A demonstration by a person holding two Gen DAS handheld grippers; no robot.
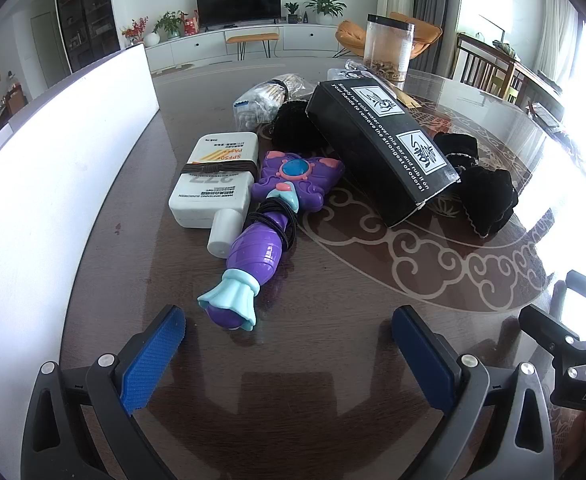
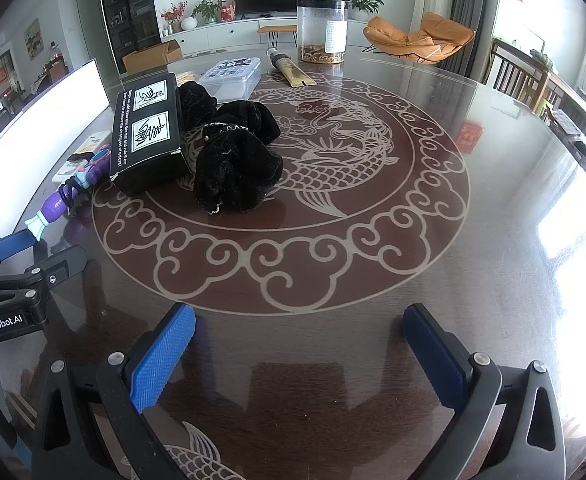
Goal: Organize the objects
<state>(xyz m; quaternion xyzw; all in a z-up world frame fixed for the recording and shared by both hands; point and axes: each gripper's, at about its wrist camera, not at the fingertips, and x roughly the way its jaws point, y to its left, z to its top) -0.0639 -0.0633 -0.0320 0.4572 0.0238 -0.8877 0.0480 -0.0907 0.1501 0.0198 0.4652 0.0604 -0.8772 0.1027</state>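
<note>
Surface (image 2: pixel 433 240): round, dark wood grain under glossy glass, pale fish-and-cloud scrollwork at its centre.

Left claw (image 1: pixel 289 360): blue ribbed pads set wide apart, nothing between them, low over the surface just short of the toy's tip.

Right claw (image 2: pixel 299 356): same blue textured pads, spread apart and empty, over bare surface near the scrollwork's edge.

Toy wand (image 1: pixel 265 232): moulded purple plastic, butterfly-shaped head with a blue dome, pale teal flared end; thin black elastic bands (image 1: pixel 281 216) looped round its neck. Lies flat, touching the bottle.

Sunscreen bottle (image 1: pixel 217 180): flat white plastic, rectangular, round cap, a dark band across its middle.

Black carton (image 1: pixel 381 148): matte cardboard, oblong, white print and two white panels; tilted, propped on fabric.

Black scrunchies (image 2: pixel 233 148): plush velvet, ruffled, heaped beside and under the carton.

Clear lidded box (image 2: pixel 231 74): rigid plastic, behind the scrunchies.

Clear cylinder jar (image 2: pixel 323 30): black lid, brown contents at the bottom, far side.

White panel (image 1: pixel 53 152): smooth, upright along the left edge.
</note>
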